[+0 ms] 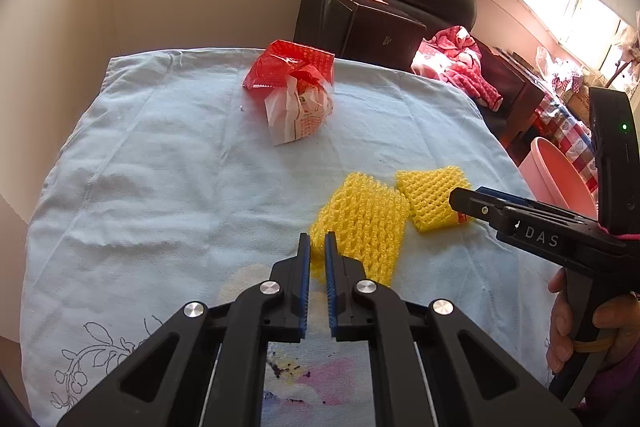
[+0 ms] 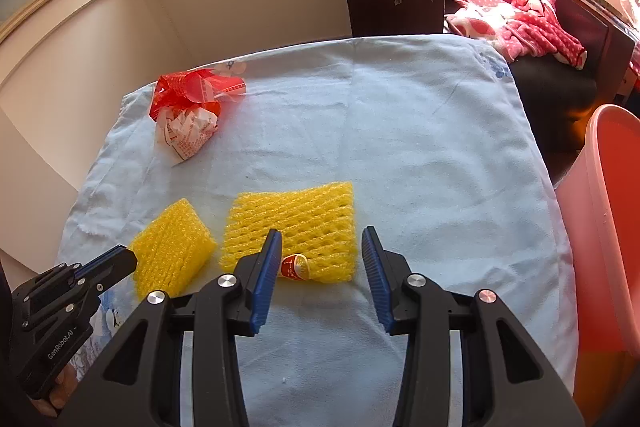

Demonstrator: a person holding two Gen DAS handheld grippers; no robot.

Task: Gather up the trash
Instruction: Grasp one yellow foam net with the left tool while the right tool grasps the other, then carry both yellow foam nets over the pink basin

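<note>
Left wrist view: left gripper nearly closed on corner of near yellow foam net; right gripper half-open above second net; crumpled wrapper near table's far edge.

Just ahead of my left fingers lies a yellow foam net, spongy and matt; a second foam net lies between my right fingers. The pale blue cloth beneath looks soft and wrinkled. Farther off, the crumpled wrapper is glossy red plastic over paper.
</note>
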